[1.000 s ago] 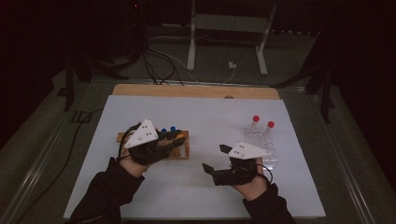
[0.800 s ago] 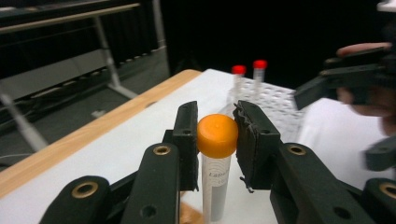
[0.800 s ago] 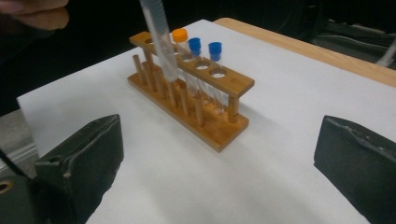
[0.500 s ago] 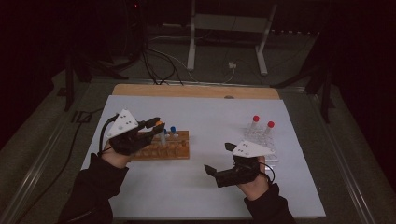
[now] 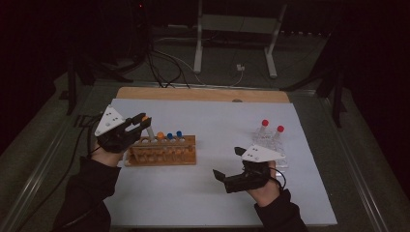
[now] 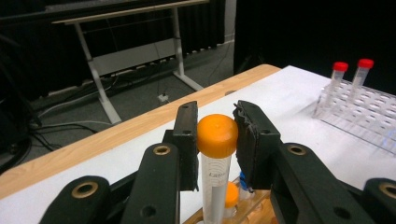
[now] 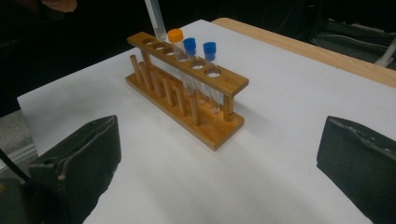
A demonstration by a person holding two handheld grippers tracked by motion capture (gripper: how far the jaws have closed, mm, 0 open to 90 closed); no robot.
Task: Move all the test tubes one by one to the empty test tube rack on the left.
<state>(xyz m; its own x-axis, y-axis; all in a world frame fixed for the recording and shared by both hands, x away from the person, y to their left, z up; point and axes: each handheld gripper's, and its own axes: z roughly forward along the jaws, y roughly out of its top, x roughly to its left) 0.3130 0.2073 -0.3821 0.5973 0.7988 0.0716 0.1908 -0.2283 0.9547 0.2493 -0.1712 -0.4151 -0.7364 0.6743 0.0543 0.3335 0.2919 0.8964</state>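
My left gripper point(image 5: 138, 123) point(image 6: 217, 140) is shut on the orange cap of a clear tube point(image 5: 149, 129) point(image 6: 215, 135). The tube hangs upright, its tip point(image 7: 158, 25) just over the empty holes at the left end of the wooden rack point(image 5: 162, 157) point(image 7: 212, 128). One orange-capped tube point(image 5: 160, 136) point(image 7: 175, 35) and two blue-capped tubes point(image 5: 174, 136) point(image 7: 200, 46) stand in that rack. My right gripper point(image 5: 228, 163) point(image 7: 219, 158) sits open low over the white mat, right of the rack, jaws wide apart with nothing between them.
A clear plastic rack point(image 5: 270, 145) point(image 6: 369, 114) with two red-capped tubes point(image 5: 271, 126) point(image 6: 352, 65) stands at the right of the white mat point(image 5: 208, 198). A wooden strip point(image 5: 203, 94) edges the table's far side. Cables and a metal stand point(image 5: 234, 29) lie beyond it.
My left gripper has moved left and a little up from over the middle of the wooden rack, with the orange-capped tube in it. The right gripper has barely moved.
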